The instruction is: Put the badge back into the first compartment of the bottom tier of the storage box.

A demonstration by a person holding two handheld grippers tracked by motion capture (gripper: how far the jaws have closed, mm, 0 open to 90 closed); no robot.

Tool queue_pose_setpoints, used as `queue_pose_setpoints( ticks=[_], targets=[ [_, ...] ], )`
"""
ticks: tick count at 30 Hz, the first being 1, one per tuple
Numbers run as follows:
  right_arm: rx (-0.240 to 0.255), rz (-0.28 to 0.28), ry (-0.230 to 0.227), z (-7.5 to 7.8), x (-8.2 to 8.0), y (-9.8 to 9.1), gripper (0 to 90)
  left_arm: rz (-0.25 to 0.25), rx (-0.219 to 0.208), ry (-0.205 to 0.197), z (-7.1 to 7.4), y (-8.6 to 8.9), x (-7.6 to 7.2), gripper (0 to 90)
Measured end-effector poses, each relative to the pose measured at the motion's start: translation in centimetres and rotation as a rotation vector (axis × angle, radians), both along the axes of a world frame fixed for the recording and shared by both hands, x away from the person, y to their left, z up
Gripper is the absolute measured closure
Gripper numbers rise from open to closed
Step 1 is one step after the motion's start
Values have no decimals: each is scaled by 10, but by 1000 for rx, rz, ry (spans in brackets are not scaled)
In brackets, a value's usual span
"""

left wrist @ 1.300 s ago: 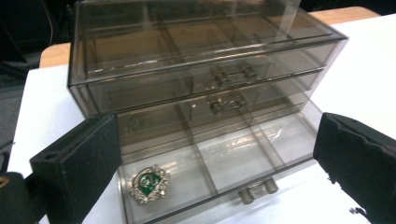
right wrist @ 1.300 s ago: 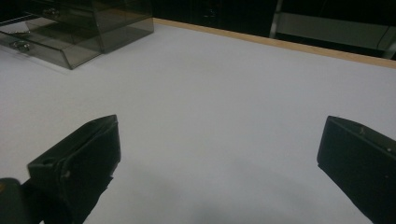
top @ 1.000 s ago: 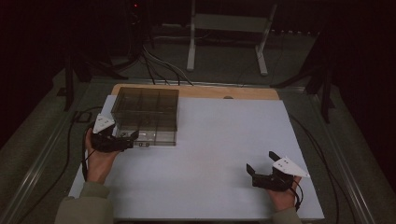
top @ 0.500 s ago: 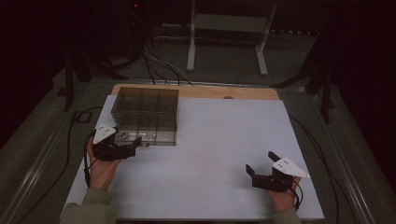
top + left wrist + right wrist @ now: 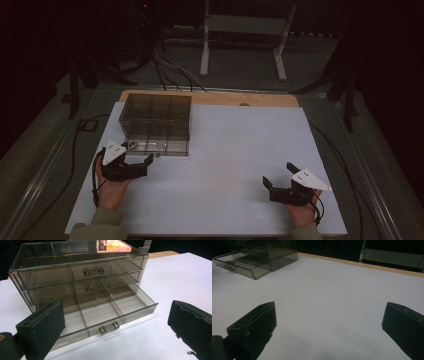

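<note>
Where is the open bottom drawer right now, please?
In the left gripper view, the bottom drawer sticks out from the clear chest, just ahead of the open left tongs; the high view puts it far-left on the table.

Smoky drawers on white

The drawer box (image 5: 82, 282) is see-through smoky grey with silvery handles (image 5: 109, 327); the table (image 5: 235, 165) is white, edged perhaps in pale wood; jaws black.
</note>
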State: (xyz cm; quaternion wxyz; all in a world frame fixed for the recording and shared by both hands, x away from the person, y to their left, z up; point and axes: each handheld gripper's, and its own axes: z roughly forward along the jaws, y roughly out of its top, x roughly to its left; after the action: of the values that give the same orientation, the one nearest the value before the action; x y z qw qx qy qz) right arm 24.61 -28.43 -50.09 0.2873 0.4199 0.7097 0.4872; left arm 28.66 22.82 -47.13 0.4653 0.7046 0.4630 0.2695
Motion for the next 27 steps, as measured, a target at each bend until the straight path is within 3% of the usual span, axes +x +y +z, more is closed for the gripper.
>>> queue_pose_setpoints(
  ticks=[10,15,22,23,27],
  targets=[
    [4,6,1,0,-1,1,0,-11,-5,-14,-12,0,-13,20],
    [7,10,0,0,-1,2,0,4,3,-64,-18,3,-24,20],
    [11,18,-5,1,-3,2,0,8,-5,-87,-23,6,-31,20],
    [13,19,-6,1,-3,2,0,10,-16,-109,-23,7,-34,20],
    [16,22,-7,2,-3,2,0,12,-15,-125,-25,8,-39,20]
  ],
)
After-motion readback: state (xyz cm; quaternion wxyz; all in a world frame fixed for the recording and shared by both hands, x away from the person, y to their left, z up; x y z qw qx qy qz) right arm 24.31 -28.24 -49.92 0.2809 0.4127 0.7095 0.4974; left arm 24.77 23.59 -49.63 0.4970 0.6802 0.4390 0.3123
